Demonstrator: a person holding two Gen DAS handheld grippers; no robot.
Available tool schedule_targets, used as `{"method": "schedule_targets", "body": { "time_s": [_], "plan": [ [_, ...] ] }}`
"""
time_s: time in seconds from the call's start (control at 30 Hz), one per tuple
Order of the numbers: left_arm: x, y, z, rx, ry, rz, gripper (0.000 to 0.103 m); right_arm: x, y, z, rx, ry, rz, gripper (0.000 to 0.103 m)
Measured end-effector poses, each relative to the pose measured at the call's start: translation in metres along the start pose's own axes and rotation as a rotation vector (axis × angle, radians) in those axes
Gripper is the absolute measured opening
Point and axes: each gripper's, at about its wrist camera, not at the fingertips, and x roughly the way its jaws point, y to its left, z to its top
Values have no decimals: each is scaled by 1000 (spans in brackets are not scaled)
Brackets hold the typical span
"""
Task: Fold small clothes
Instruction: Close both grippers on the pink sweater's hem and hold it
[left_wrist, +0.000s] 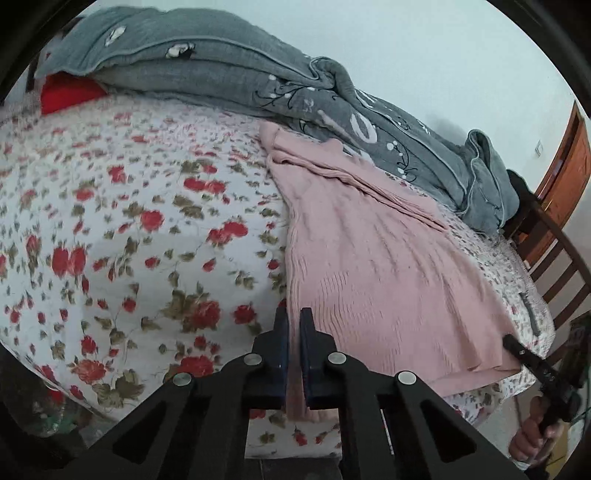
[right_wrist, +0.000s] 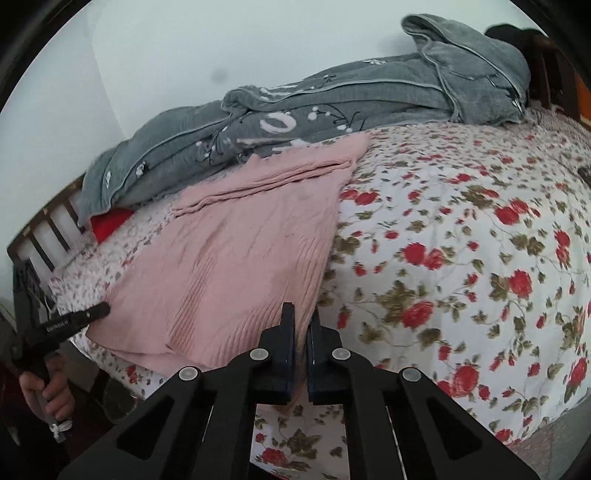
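I note grey quilt (left_wrist: 229, 70) bunched along wall, red cushion (left_wrist: 66, 94) under it, wooden rail (left_wrist: 554, 266) beyond. Floral bedspread (left_wrist: 129, 221) covers bed. Pink garment (left_wrist: 369, 251) lies flat, long axis toward quilt. My left gripper (left_wrist: 294, 321) and right gripper (right_wrist: 300, 317) each pinch a near corner.

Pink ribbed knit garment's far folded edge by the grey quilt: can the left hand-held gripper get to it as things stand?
Probably not yet: the left hand-held gripper is shut on the pink ribbed knit garment's near corner; otherwise nothing lies in the way.
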Motion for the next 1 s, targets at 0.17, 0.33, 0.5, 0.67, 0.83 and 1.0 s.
{"method": "schedule_targets", "body": {
  "time_s": [0.17, 0.33, 0.5, 0.67, 0.83, 1.0],
  "plan": [
    [7, -5, -6, 24, 24, 6, 7, 13, 1, -8, -21, 46, -30, 5],
    [18, -14, -11, 64, 87, 14, 13, 18, 6, -10, -39, 74, -48, 12],
    [25, -20, -19, 81, 102, 9, 33, 19, 5, -9, -17, 69, -45, 25],
    [27, -25, -24, 111, 91, 33, 34, 23, 12, -11, -36, 88, -45, 26],
    [29, -23, -25, 95, 79, 39, 33, 25, 23, -17, -96, 71, -87, 26],
    [29, -18, -26, 55, 81, 30, 7, 32, 20, -20, -70, 88, -89, 6]
  ]
}}
